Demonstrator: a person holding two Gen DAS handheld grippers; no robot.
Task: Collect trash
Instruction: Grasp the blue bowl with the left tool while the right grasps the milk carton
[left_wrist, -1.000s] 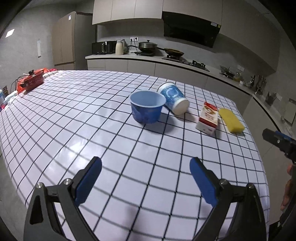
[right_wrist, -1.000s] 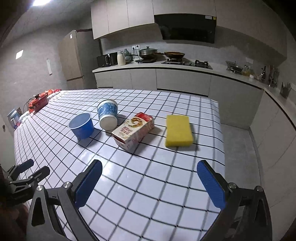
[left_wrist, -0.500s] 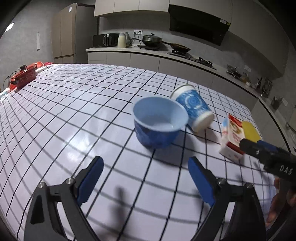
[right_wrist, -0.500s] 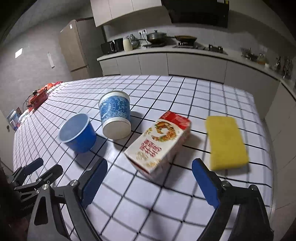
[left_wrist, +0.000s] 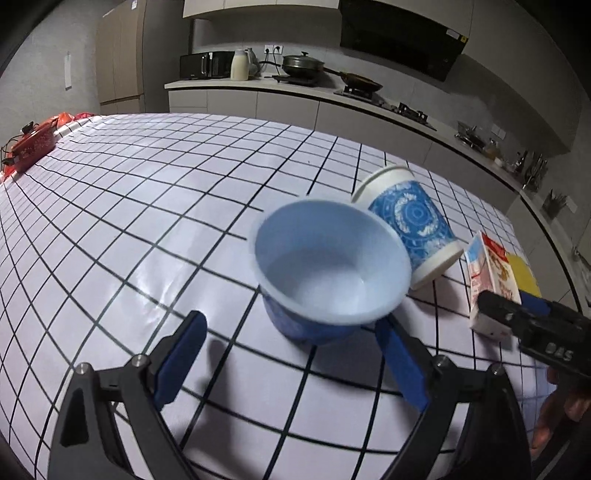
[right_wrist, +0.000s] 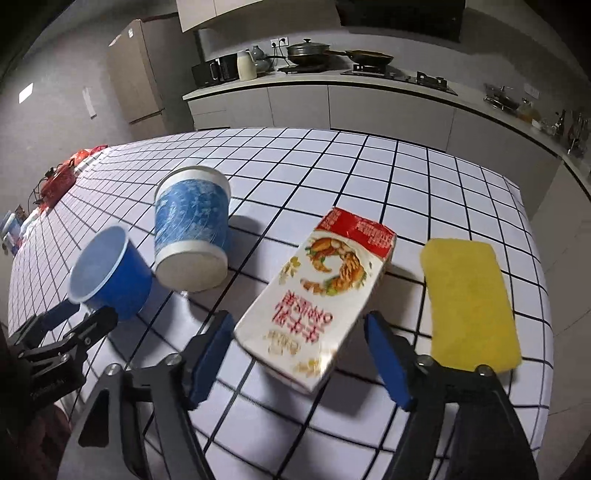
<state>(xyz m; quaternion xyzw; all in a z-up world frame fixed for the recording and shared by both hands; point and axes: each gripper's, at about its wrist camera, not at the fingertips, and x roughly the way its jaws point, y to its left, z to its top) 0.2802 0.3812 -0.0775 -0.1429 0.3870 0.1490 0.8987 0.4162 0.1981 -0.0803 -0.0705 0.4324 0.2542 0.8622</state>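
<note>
My left gripper (left_wrist: 291, 354) points steeply down, blue pads spread wide, nothing pressed between them. My right gripper (right_wrist: 299, 354) tilts down just as steeply, and its jaws have just been closing in, though there's a gap on both sides and the pads press on nothing. From the left camera I catch my right hand (left_wrist: 565, 413) at the lower right edge, fingers wrapped under the black handle.

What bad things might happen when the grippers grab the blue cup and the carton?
1. The left gripper sits off-centre: the blue cup is near its right finger, so it may tip.
2. The patterned cup leans beside the blue one and could roll.
3. The right gripper, which has been closing, could nudge the carton into the yellow sponge.
</note>
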